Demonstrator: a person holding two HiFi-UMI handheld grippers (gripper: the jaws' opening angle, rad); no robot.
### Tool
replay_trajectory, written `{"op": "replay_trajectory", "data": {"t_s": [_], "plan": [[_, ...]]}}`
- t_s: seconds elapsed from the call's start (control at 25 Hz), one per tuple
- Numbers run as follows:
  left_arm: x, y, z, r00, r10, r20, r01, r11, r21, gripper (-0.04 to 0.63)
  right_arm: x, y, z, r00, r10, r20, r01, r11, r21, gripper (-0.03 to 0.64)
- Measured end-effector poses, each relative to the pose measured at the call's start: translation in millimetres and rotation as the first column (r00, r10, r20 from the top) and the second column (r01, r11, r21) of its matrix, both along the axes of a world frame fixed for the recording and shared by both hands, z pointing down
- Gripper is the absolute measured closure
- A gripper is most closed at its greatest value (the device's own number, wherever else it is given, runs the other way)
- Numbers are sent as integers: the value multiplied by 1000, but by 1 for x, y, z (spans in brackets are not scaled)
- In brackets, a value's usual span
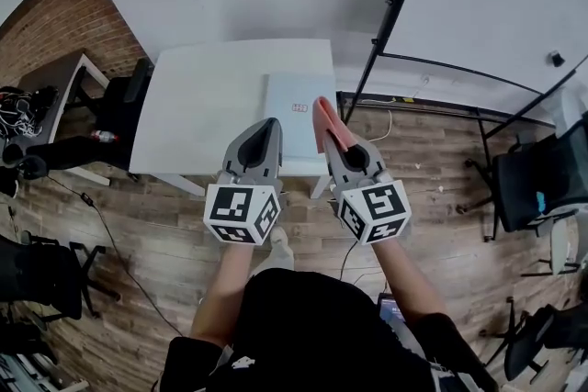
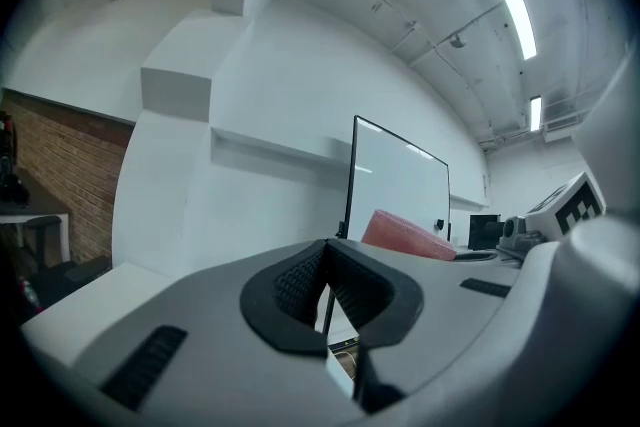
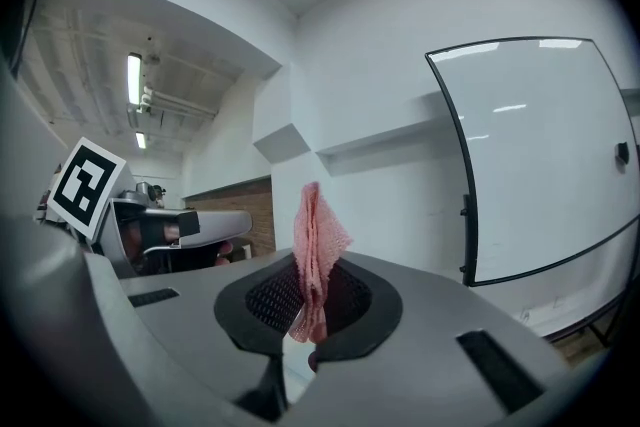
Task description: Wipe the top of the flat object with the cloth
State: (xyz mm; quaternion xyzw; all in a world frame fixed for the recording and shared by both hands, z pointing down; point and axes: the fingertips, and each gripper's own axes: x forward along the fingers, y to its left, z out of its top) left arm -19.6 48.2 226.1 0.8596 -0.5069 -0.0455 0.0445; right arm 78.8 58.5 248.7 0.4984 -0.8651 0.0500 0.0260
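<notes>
The flat object (image 1: 299,108) is a pale grey slab lying on the right part of the white table (image 1: 202,106). My right gripper (image 1: 333,147) is shut on a pink cloth (image 1: 328,125) that sticks up from its jaws over the table's near right edge. In the right gripper view the cloth (image 3: 316,250) stands pinched between the dark pads of that gripper (image 3: 310,300). My left gripper (image 1: 270,126) hovers beside it at the table's front edge, shut with nothing in it. The left gripper view shows its jaws (image 2: 325,290) closed and the cloth (image 2: 410,235) off to the right.
A whiteboard on a black frame (image 1: 459,5) stands right of the table. A dark office chair (image 1: 537,179) is at the far right. At the left are a brick wall (image 1: 55,23), a second desk (image 1: 55,87) with cables, and another chair (image 1: 124,110). The floor is wood planks.
</notes>
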Motion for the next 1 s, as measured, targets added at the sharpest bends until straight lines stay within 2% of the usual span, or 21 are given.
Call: {"op": "replay_trajectory", "data": {"t_s": [0.36, 0.56, 0.76, 1.0], "plan": [[-33, -64, 1, 999, 52, -8, -52, 999, -6, 586, -33, -62, -3, 999, 46, -24, -46, 999, -5, 573], [-47, -95, 9, 995, 83, -49, -84, 996, -32, 586, -45, -91, 4, 996, 82, -24, -83, 996, -21, 573], [-50, -117, 19, 992, 119, -44, -121, 992, -44, 586, -53, -108, 13, 994, 105, -34, -107, 994, -37, 572], [-37, -136, 37, 987, 154, -36, -156, 986, -66, 586, -40, -123, 26, 991, 127, -48, -129, 990, -58, 574]]}}
